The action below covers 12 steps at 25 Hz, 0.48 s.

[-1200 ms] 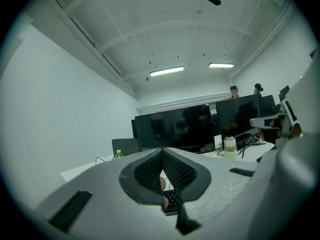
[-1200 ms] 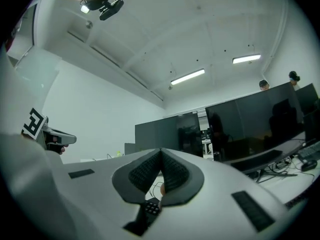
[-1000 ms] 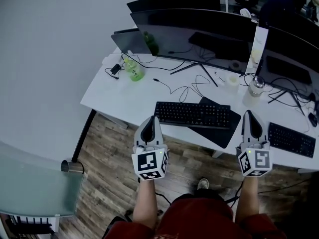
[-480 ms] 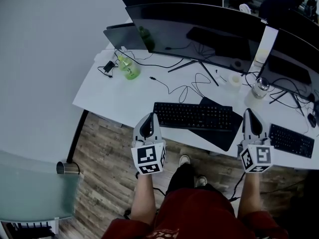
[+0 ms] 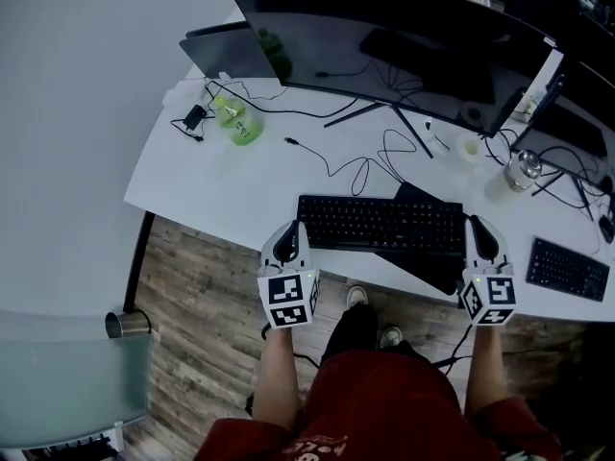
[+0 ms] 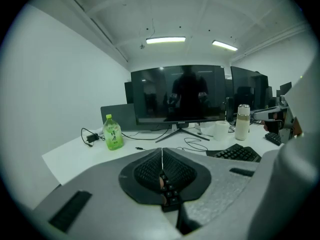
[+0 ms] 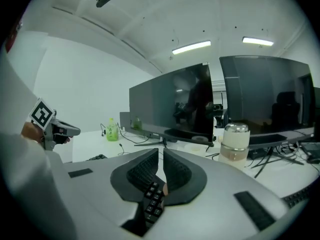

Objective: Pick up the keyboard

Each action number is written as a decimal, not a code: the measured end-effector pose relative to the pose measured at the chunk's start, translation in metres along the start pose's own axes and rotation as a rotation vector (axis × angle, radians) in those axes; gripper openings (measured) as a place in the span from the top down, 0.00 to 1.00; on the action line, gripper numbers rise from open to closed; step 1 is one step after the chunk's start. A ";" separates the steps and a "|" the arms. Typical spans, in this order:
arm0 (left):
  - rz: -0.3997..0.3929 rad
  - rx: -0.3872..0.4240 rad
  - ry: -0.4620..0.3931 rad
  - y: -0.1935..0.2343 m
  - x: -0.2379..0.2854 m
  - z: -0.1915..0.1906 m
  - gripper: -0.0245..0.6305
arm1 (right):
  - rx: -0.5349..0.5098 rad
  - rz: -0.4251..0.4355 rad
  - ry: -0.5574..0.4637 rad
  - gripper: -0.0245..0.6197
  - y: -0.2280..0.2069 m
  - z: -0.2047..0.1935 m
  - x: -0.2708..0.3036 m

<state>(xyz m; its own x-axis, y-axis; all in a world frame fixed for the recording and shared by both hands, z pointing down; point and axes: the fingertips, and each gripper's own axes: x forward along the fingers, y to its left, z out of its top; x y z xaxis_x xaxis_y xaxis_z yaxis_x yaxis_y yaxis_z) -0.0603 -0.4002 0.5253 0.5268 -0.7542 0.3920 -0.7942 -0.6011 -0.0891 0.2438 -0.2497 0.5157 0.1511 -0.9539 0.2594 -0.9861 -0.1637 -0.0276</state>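
Flanking the keyboard (image 5: 381, 224), which lies flat on the worktop (image 5: 221, 176) at frame centre. Left tongs (image 5: 287, 226) closed, empty, at its left end. Right tongs (image 5: 478, 222) at its right end, just opening to a slit, nothing between.

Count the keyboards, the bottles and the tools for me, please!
Keyboards: 2, the near keyboard and the right keyboard
Bottles: 2, the green bottle and the pale bottle
Tools: 2, the left tool shut, the right tool empty, its jaws have just been opening a crack
Total: 6
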 end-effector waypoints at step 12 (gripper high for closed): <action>-0.128 -0.016 0.234 0.018 0.053 -0.074 0.75 | 0.048 -0.002 0.229 0.60 0.002 -0.073 0.040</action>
<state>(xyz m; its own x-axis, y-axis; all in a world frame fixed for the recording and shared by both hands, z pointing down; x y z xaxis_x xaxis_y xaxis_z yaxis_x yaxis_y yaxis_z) -0.0691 -0.4314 0.6120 0.5401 -0.5900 0.6002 -0.7315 -0.6817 -0.0118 0.2426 -0.2702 0.5965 0.1280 -0.8723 0.4719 -0.9807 -0.1823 -0.0711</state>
